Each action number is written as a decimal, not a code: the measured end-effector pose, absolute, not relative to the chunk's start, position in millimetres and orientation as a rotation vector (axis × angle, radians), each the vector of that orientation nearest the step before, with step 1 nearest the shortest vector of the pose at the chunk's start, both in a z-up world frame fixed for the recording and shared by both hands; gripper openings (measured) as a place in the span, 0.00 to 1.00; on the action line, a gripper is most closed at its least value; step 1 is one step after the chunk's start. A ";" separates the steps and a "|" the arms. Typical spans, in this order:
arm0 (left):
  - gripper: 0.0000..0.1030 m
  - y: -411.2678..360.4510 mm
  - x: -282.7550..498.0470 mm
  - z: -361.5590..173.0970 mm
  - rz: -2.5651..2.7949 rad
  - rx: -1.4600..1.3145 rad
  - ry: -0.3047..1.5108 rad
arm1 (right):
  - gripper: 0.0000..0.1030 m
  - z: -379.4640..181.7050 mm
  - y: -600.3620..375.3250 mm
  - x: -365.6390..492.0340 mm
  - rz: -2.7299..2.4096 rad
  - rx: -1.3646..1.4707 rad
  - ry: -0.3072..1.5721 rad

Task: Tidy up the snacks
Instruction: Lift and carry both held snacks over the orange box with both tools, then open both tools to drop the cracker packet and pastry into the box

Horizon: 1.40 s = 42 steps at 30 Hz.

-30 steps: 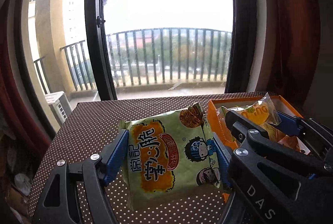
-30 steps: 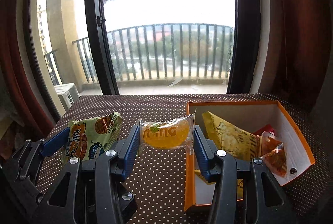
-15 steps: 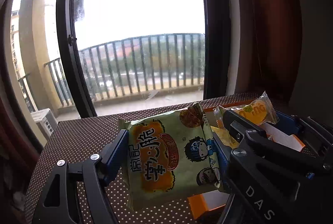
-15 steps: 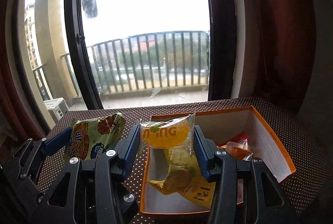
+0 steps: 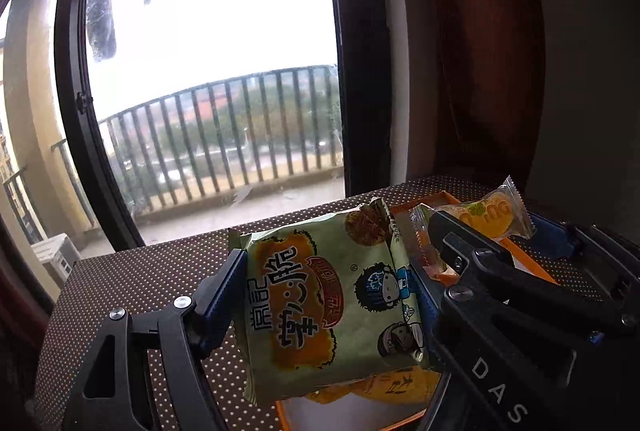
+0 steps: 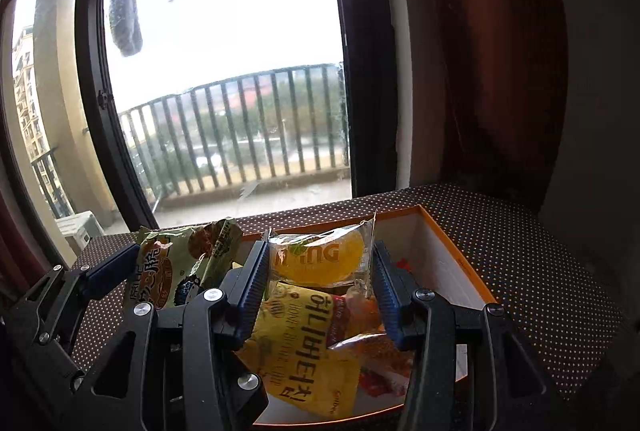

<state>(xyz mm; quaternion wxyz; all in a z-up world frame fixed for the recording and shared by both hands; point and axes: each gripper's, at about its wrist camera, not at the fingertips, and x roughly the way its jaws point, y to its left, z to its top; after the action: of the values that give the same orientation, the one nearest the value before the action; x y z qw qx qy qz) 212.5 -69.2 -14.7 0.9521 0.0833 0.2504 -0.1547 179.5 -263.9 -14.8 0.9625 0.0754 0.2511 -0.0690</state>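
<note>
My left gripper is shut on a green noodle snack pack, held above the near left corner of the orange box. My right gripper is shut on a clear packet with an orange jelly, held over the open orange box. The same jelly packet and right gripper show at the right of the left wrist view. The green pack and left gripper appear at the left of the right wrist view. Inside the box lie a yellow honey-butter chip bag and small red-orange packets.
The box sits on a brown dotted tablecloth in front of a large window with a balcony railing. A dark curtain hangs at the right, beside the table's far right corner. Bare cloth lies left of the box.
Both grippers have swung to the right with their packs. The box now lies under the right gripper and under the green pack's right part; it was off to the right before.
</note>
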 end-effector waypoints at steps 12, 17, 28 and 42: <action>0.75 -107.8 242.5 -56.2 -0.377 0.203 0.613 | 0.51 -49.4 -301.2 190.9 -0.213 0.193 0.599; 0.75 -116.2 256.4 -75.1 -0.382 0.224 0.665 | 0.51 -70.4 -308.6 199.0 -0.220 0.206 0.655; 0.78 -134.1 271.7 -79.8 -0.409 0.253 0.723 | 0.51 -78.7 -321.3 218.7 -0.226 0.250 0.702; 0.87 -144.8 260.2 -73.3 -0.419 0.326 0.698 | 0.51 -73.3 -331.9 205.2 -0.261 0.267 0.677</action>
<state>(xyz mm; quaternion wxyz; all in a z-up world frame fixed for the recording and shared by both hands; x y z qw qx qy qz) 260.2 -144.8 -73.3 0.9053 0.1577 0.3381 -0.2030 205.2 -331.9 -73.3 0.9262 0.1301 0.3303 -0.1274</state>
